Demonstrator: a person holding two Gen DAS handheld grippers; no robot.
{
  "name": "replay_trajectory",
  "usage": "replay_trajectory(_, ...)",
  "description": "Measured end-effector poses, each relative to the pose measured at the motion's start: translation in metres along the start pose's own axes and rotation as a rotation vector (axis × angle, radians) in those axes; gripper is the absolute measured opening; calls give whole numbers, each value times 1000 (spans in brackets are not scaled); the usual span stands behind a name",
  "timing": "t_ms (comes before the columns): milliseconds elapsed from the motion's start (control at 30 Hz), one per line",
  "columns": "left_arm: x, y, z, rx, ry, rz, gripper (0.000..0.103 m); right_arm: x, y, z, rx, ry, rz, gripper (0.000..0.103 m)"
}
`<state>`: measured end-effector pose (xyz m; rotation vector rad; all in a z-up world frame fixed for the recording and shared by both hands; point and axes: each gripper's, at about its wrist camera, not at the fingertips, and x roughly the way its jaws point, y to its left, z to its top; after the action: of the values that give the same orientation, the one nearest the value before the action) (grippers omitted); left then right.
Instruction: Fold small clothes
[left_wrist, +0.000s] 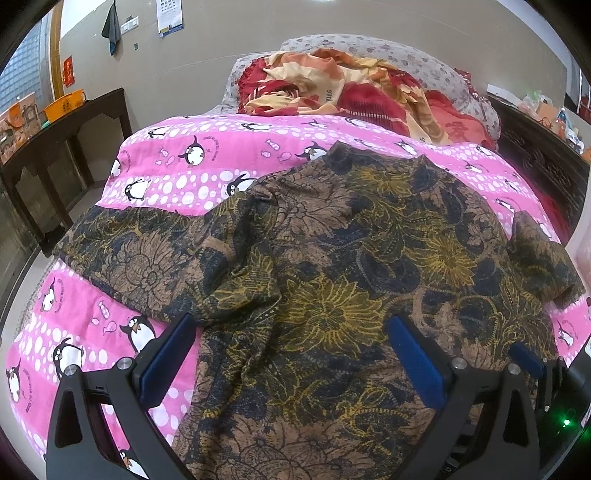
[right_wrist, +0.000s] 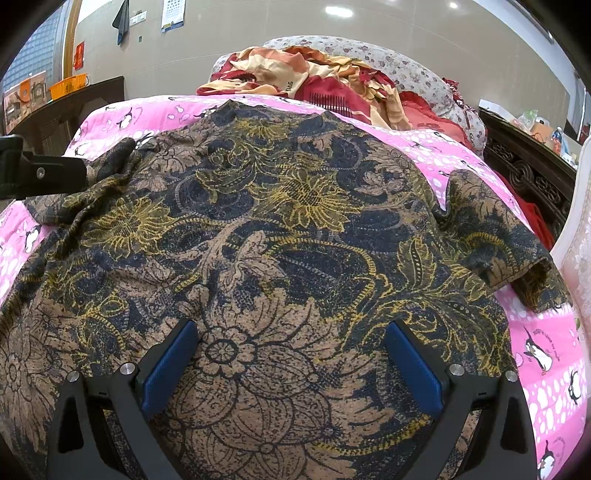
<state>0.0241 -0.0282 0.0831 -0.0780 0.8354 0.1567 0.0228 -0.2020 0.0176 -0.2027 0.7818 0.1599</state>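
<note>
Shirt (left_wrist: 332, 258) lies spread flat on the bed, collar end away from the cameras, hem toward them; thin woven-looking fabric, brown ground with navy and mustard floral print, short sleeves out to both sides. Left sleeve (left_wrist: 122, 243) is rumpled with soft creases running into the body, right sleeve (right_wrist: 509, 243) lies flatter with its cuff open. Under it: pink quilted bedspread (left_wrist: 177, 162) with white dots and penguins. Beyond that a crumpled red and cream blanket (left_wrist: 332, 85) against a grey floral pillow (left_wrist: 424, 62). Dark carved wooden bed frame (right_wrist: 532, 181) on the right, dark wood side table (left_wrist: 66, 147) on the left holding an orange basket (left_wrist: 64, 105), beige wall with a calendar (left_wrist: 170, 18). Left gripper (left_wrist: 291, 347) has its blue-padded jaws wide apart, over the shirt's left lower edge, nothing between them. Right gripper (right_wrist: 291, 350) likewise spread wide, over the lower body of the shirt, gripping nothing; contact with the fabric can't be judged.
</note>
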Motion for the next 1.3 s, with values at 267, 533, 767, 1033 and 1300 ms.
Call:
replay_trajectory(267,1,2,-1,1,0,4,103,1,0,0,0,1,1,103)
replay_trajectory(533,2,3,-4,8,-14,27,103,2,4,-3,-2,7,1,103)
replay_trajectory(767,1,-2,-7,37,-34,59,103,3,2,-1,-3,9,2,103)
replay_trajectory(1033,0,-4,-7,52,-40,58,103,2,3,-2,-3,9,2,103)
replay_trajectory(1300,4,-4,-11,34,-6,-13,103,1,1,-2,-5,6,-7,103)
